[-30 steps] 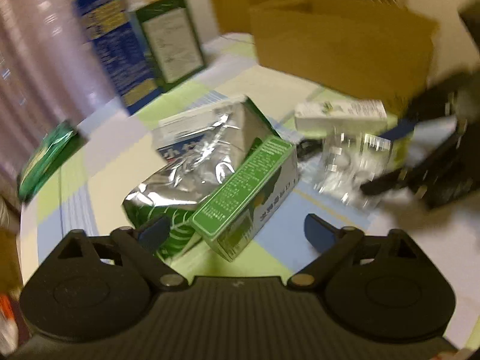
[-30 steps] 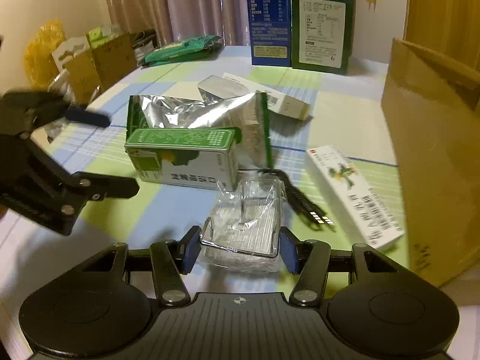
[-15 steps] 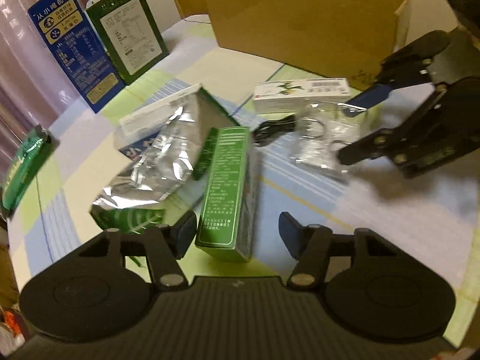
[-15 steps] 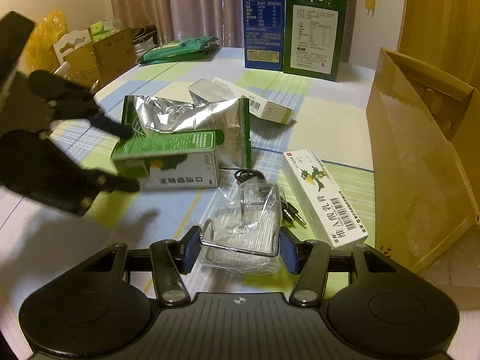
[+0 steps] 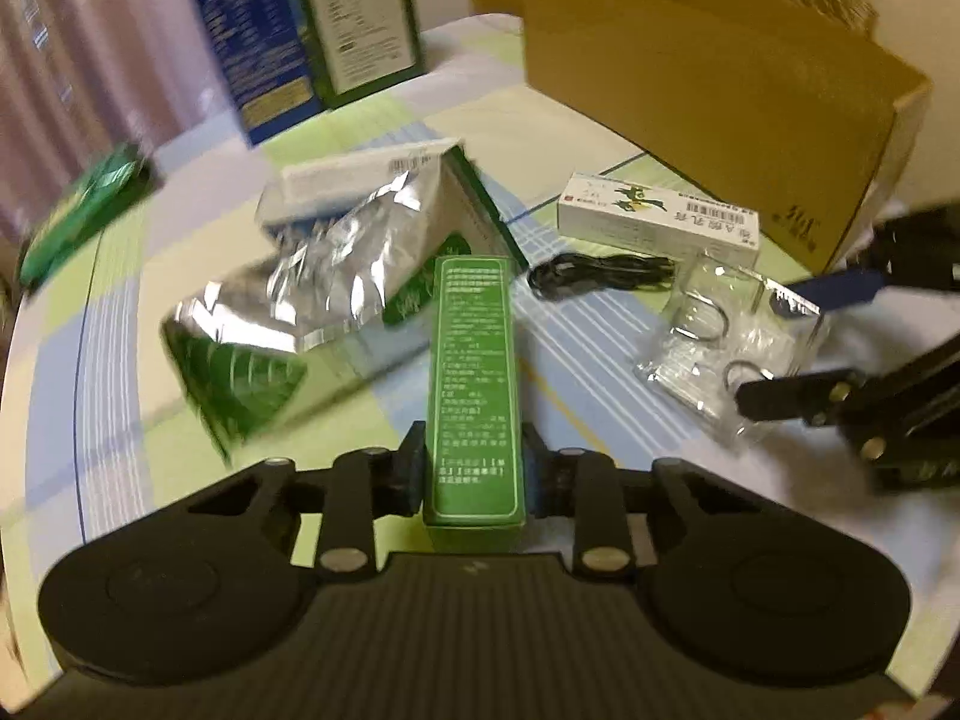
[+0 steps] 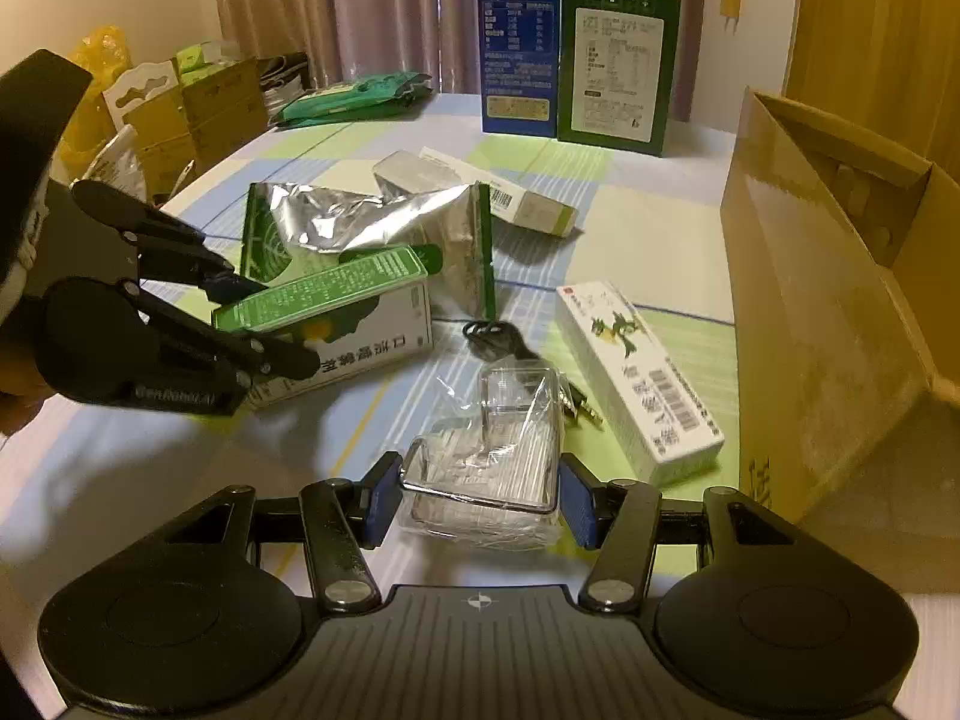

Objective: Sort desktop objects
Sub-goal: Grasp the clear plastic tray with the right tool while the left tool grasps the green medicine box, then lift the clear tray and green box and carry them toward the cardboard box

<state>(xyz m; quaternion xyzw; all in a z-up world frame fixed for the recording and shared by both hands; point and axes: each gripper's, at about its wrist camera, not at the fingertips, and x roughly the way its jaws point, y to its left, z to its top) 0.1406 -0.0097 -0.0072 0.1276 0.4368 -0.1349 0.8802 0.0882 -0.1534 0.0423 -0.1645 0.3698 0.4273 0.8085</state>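
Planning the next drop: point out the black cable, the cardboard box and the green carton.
black cable (image 5: 600,270), left wrist view, middle of the coil.
cardboard box (image 6: 804,312), right wrist view, near outer wall.
green carton (image 5: 475,372), left wrist view, printed green top face.

A home: curtains (image 6: 384,6), checked tablecloth (image 6: 648,228) (cluttered).

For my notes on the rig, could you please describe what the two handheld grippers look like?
Both are matt black plastic: a ribbed central body, a round housing on each side, and linkage arms with silver pivot screws. The right gripper has blue pads on its jaws; the left gripper has dark pads and faint lettering on its side.
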